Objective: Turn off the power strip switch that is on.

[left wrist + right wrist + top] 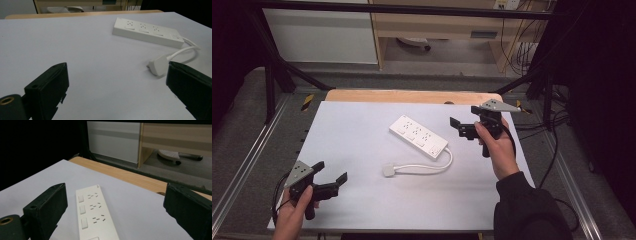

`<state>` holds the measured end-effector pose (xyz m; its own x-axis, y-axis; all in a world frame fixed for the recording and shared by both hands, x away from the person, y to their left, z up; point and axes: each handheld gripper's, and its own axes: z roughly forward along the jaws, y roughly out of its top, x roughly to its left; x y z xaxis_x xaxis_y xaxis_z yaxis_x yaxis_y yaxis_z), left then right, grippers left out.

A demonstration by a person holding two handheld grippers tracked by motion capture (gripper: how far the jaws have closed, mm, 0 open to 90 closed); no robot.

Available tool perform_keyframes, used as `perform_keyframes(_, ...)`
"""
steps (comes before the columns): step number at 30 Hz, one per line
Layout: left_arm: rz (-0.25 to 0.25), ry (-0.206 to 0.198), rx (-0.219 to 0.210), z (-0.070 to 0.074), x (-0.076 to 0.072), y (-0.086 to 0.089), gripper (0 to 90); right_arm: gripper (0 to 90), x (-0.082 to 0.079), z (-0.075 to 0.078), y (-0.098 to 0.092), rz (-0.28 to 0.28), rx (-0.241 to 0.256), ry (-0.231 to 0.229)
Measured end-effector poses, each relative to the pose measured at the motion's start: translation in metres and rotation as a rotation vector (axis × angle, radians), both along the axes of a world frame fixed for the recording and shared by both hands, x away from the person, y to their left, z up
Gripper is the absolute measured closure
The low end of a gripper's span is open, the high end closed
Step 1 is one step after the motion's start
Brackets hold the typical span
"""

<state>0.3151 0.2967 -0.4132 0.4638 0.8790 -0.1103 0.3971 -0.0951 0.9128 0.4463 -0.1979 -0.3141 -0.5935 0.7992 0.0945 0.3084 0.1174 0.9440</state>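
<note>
High view: white power strip (418, 136) lying mid-bench, both grippers hovering with fingers apart, empty. Likely advice: right gripper (466, 127) descending squarely; left gripper (331, 176) nearing plug (389, 170).

- White power strip (418, 135) lying slantwise mid-table, sockets up.
- Cord (432, 166) looping from its near right end to a white plug (389, 171), flat on the sheet.
- White sheet (362, 165) covering a wooden table (412, 96).
</note>
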Motion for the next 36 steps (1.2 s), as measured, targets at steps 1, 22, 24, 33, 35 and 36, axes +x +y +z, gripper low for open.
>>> perform_keyframes(1,0.001,0.002,0.000,0.000,0.000,0.000,4.6,5.6,-0.003,-0.001,-0.003,-0.008,0.000,-0.009)
perform_keyframes(22,0.016,-0.002,-0.012,0.000,0.000,0.002,4.7,5.2,-0.040,-0.047,-0.052,-0.094,0.015,-0.009)
perform_keyframes(24,0.016,-0.003,-0.011,0.000,-0.001,0.002,4.8,5.1,-0.043,-0.053,-0.055,-0.099,0.021,-0.005)
perform_keyframes(33,0.017,-0.006,-0.012,0.000,-0.001,0.003,4.7,4.9,-0.053,-0.075,-0.063,-0.115,0.026,0.009)
perform_keyframes(35,0.020,-0.007,-0.013,0.000,-0.001,0.003,4.8,4.9,-0.054,-0.080,-0.064,-0.120,0.030,0.017)
perform_keyframes(36,0.021,-0.007,-0.013,0.000,-0.001,0.003,4.7,4.9,-0.055,-0.083,-0.065,-0.122,0.029,0.018)
